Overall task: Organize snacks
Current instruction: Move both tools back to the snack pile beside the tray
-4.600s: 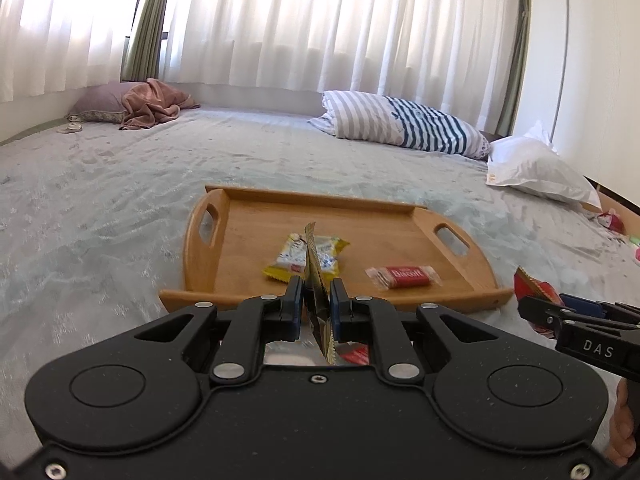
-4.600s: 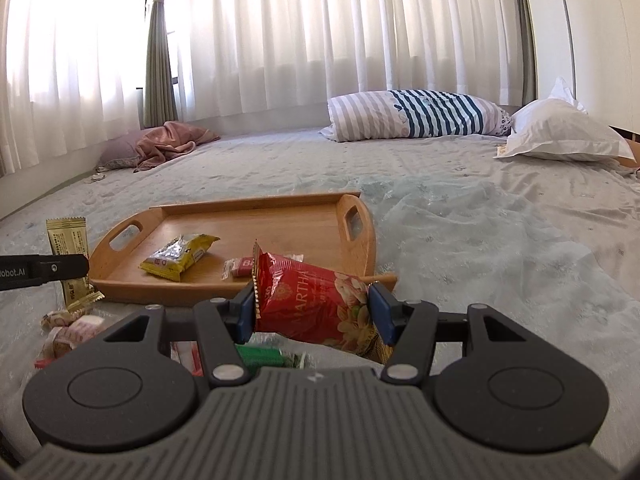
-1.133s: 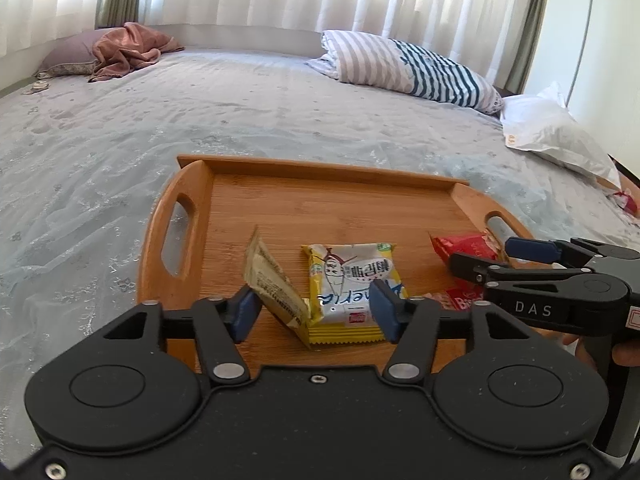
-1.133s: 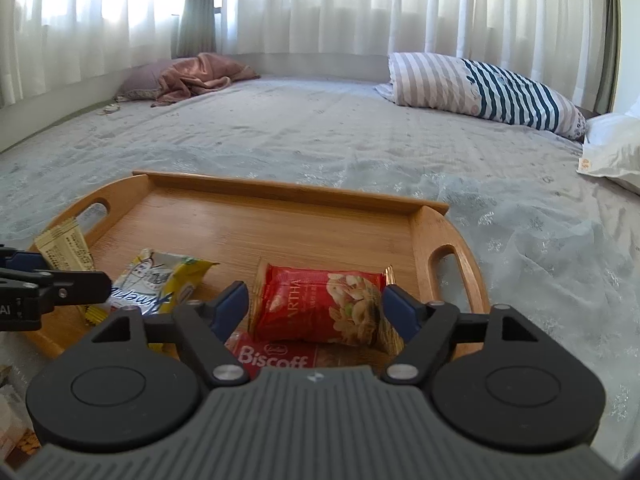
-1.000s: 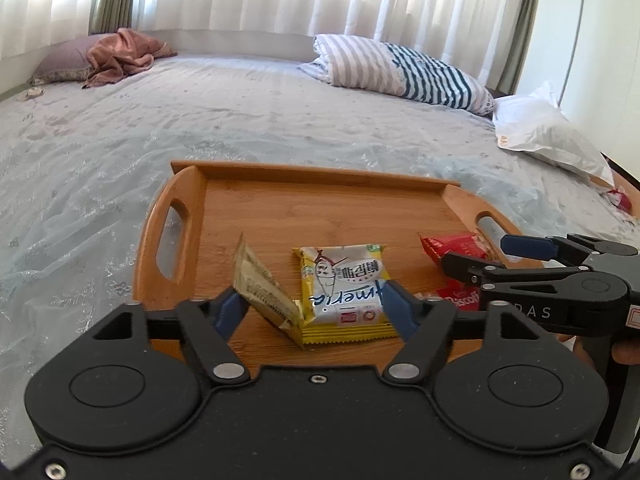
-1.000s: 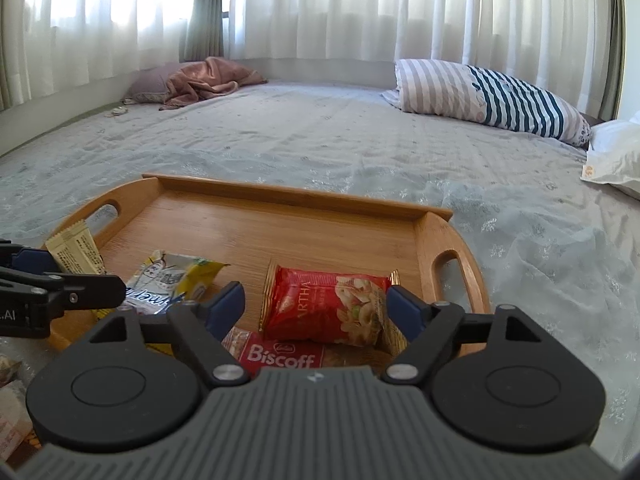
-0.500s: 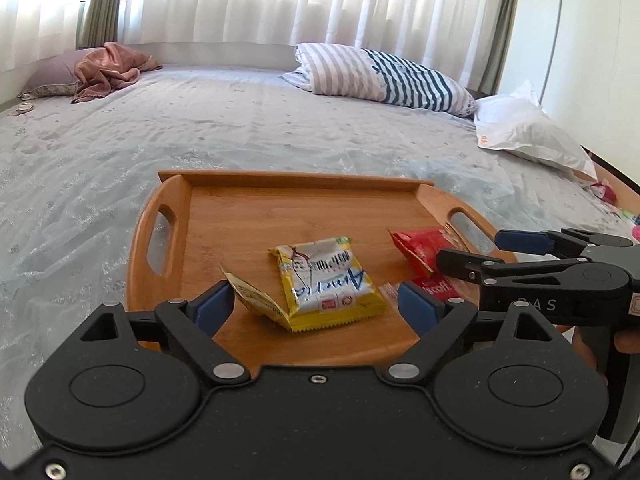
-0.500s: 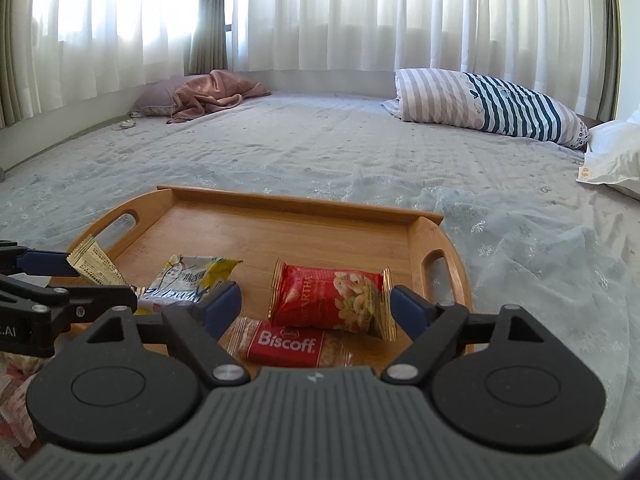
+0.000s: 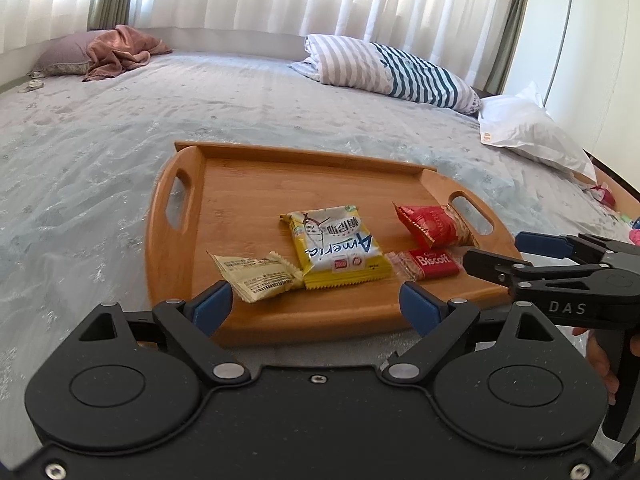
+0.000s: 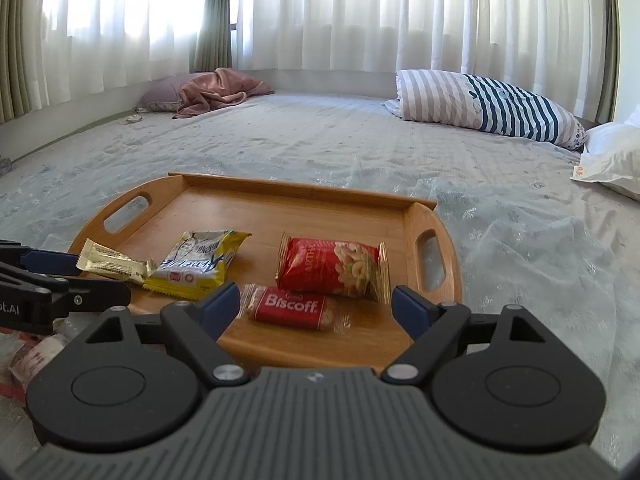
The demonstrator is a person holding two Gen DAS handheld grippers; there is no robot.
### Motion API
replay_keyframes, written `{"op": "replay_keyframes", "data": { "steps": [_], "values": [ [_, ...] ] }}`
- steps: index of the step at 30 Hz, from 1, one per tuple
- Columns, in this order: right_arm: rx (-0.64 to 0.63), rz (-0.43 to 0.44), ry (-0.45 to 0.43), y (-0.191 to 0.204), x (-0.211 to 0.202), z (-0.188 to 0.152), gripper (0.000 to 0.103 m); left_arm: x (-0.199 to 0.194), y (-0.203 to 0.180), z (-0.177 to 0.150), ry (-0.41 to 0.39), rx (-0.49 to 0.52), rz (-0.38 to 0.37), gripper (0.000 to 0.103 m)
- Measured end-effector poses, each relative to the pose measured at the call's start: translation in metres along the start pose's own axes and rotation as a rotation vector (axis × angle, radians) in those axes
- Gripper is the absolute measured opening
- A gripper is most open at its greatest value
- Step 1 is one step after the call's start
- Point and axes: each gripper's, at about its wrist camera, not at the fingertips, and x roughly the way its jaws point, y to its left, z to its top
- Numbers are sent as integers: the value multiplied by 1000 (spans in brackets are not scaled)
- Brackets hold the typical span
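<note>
Both tongs, left (image 9: 310, 304) and right (image 10: 316, 300), have released and backed off, spread empty; remaining snacks (image 10: 34, 354) probably lie nearest the left.

We are now resting the gold packet (image 9: 256, 276) and red nut packet (image 10: 332, 266) on the tray (image 9: 304, 160); both grippers (image 9: 316, 304) (image 10: 316, 300) are gaping, withdrawn.
</note>
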Motion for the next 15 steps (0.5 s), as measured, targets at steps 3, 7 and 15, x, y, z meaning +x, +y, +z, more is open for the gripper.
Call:
{"op": "replay_keyframes", "data": {
  "steps": [3, 7, 15],
  "values": [
    [5, 2, -17, 2, -12, -7, 93, -8, -1, -5, -16, 7, 1, 93],
    [2, 8, -26, 6, -24, -14, 94, -17, -4, -11, -31, 23, 6, 94],
    [-15, 3, -39, 13, -38, -26, 96, -28, -9, -23, -41, 36, 5, 95]
  ]
}}
